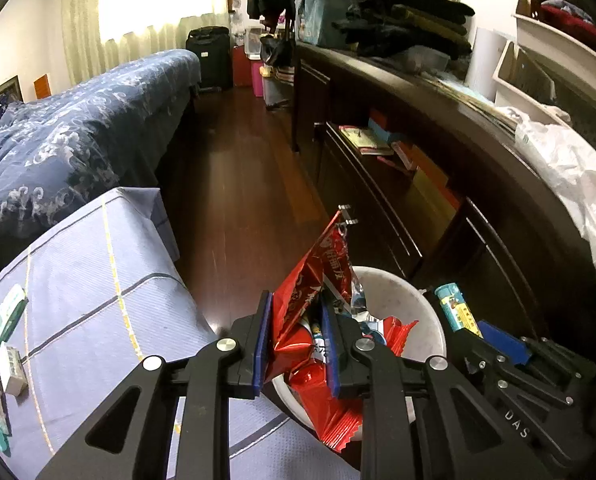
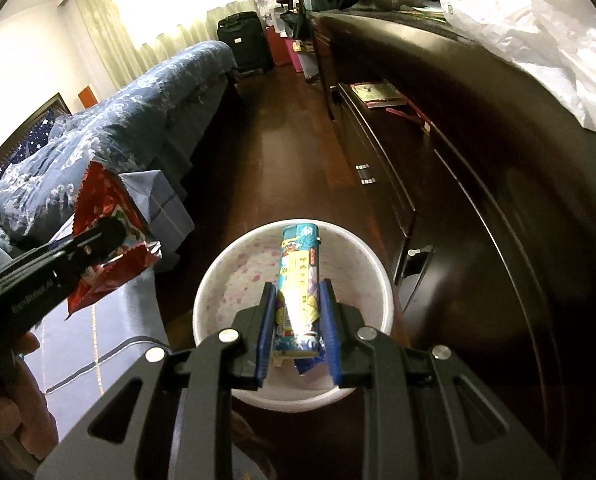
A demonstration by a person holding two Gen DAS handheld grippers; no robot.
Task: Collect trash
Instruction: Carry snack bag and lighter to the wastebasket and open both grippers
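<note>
Both tongs are loaded up here, hanging over the white bin [image 2: 294, 396] that sits on the dark wood floor [image 1: 234, 184] next to the long dark cabinet [image 1: 437, 216].

The left tongs [image 1: 296, 344] are pinching a crumpled red snack wrapper [image 1: 317, 280] between the blue pads [image 1: 262, 344]. The wrapper is pretty big, sticking up well past the fingertips and hanging down below them too, and it sits over the near-left rim of the bin. From the right wrist view the same wrapper [image 2: 106, 216] shows up off to the left, out past the bin's edge and in front of the blue checked cloth [image 2: 114, 344], with the left tongs [image 2: 98, 240] clamped across it.

The right tongs [image 2: 298, 324] are closed on a teal printed wrapper [image 2: 298, 276], a long narrow pack with yellow and blue graphics. It points straight forward along the fingers and is held right above the bin's opening. In the left wrist view that pack [image 1: 455, 306] and the right tongs [image 1: 485, 332] sit at the bin's right side.

The inside of the bin looks white with faint pinkish speckles. A blue patterned bed [image 1: 70, 136] runs along the left, a crumpled white plastic bag [image 2: 537, 28] lies on top of the cabinet, and a black suitcase [image 2: 244, 42] stands by the curtains at the far end.
</note>
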